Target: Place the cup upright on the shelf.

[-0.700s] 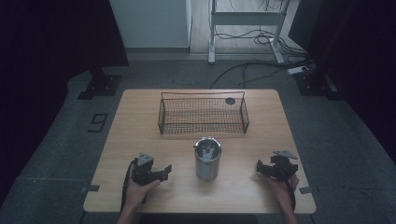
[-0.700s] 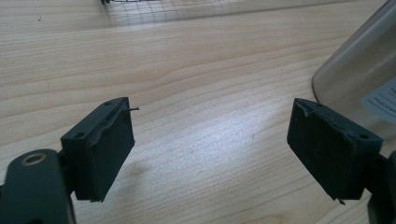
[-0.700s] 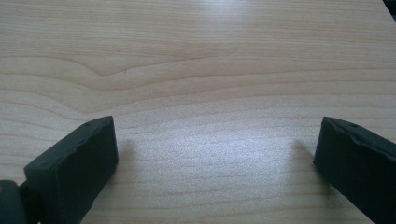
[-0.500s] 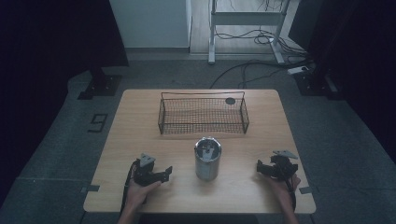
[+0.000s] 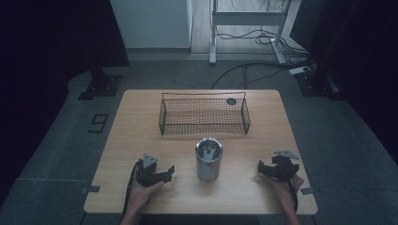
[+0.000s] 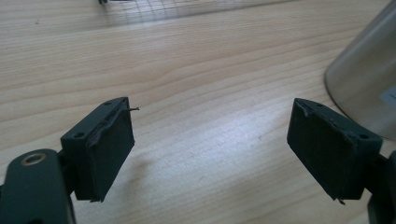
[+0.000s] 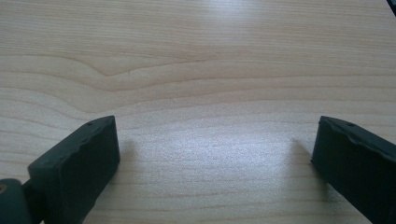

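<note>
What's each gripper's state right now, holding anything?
Left gripper: open, empty, low over the table beside the metal can.
Right gripper: open, empty, over bare wood.

On my left claw I see a black body with a grey three-cornered plate and a black cable. My right claw looks the same. Each jaw carries a flat black pad with small screw holes.

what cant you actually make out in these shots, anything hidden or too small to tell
- Contents of the metal canister: high view, too small and dim to identify.
- Small dark round object at the wire basket corner: high view, too small to name.
- Canister in the left gripper view: cut off by the right edge.
- Basket there: cut by the top edge.
</note>
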Demonstrator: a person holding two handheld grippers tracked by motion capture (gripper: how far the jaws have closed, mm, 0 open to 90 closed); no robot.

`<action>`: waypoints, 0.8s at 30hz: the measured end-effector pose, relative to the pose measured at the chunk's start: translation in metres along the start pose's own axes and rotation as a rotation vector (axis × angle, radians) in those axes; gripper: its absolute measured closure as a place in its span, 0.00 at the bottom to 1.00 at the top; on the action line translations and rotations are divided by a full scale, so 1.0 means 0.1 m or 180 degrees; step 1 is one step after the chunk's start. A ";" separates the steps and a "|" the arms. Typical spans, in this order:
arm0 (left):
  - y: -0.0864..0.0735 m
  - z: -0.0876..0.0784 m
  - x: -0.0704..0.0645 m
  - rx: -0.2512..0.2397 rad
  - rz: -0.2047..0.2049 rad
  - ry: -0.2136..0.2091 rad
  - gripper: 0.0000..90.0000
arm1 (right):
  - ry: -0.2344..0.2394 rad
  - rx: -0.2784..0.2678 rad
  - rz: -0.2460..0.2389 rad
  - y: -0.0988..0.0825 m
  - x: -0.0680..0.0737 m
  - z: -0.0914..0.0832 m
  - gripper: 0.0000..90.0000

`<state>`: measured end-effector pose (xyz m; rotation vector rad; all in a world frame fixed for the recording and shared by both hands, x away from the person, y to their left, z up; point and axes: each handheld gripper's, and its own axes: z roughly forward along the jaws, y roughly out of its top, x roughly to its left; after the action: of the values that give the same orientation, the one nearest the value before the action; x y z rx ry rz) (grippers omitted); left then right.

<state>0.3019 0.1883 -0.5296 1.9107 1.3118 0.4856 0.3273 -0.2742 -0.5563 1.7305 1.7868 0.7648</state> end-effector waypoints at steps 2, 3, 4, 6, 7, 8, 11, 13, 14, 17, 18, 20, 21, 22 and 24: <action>0.02 0.01 0.00 0.0012 0.0011 0.0037 0.16 | 0.0007 -0.0012 -0.0015 0.00 0.00 0.00 0.03; 0.03 0.01 0.00 -0.0012 -0.0002 0.0049 0.16 | 0.0015 -0.0025 -0.0030 0.00 0.01 -0.01 0.05; 0.06 0.01 -0.01 -0.0029 -0.0004 0.0061 0.16 | 0.0022 -0.0031 -0.0034 0.00 0.01 -0.01 0.05; 0.07 0.01 -0.01 -0.0044 0.0009 0.0054 0.16 | 0.0030 -0.0039 -0.0045 -0.01 0.01 -0.01 0.06; 0.08 0.03 -0.01 -0.0061 0.0023 0.0056 0.16 | 0.0029 -0.0049 -0.0050 -0.01 0.01 -0.02 0.07; 0.08 0.03 -0.01 -0.0061 0.0023 0.0056 0.16 | 0.0029 -0.0049 -0.0050 -0.01 0.01 -0.02 0.07; 0.08 0.05 -0.01 -0.0038 0.0050 0.0086 0.17 | 0.0053 -0.0061 -0.0054 -0.02 0.00 -0.03 0.08; 0.08 0.05 -0.04 -0.0031 0.0122 0.0055 0.16 | 0.0062 -0.0056 -0.0053 -0.02 0.00 -0.03 0.08; 0.08 0.05 -0.04 -0.0031 0.0122 0.0055 0.16 | 0.0062 -0.0056 -0.0053 -0.02 0.00 -0.03 0.08; 0.08 0.00 -0.05 -0.0067 0.0121 -0.0044 0.16 | 0.0065 -0.0059 -0.0054 -0.02 -0.01 -0.04 0.09; 0.08 0.00 -0.05 -0.0067 0.0121 -0.0044 0.16 | 0.0064 -0.0065 -0.0065 -0.03 -0.01 -0.04 0.10; 0.11 -0.04 -0.07 -0.0099 0.0151 -0.0045 0.16 | 0.0064 -0.0067 -0.0065 -0.03 -0.01 -0.04 0.10; 0.14 -0.09 -0.09 -0.0167 0.0177 -0.0054 0.16 | 0.0059 -0.0065 -0.0057 -0.03 -0.01 -0.04 0.10; 0.14 -0.09 -0.09 -0.0167 0.0177 -0.0054 0.16 | 0.0059 -0.0065 -0.0057 -0.03 -0.01 -0.04 0.10; 0.20 -0.16 -0.12 -0.0257 0.0177 -0.0094 0.16 | 0.0052 -0.0074 -0.0050 -0.03 -0.02 -0.04 0.10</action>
<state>0.2983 0.1794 -0.5028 1.8846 1.2050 0.5284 0.3220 -0.2762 -0.5556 1.6980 1.7934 0.7921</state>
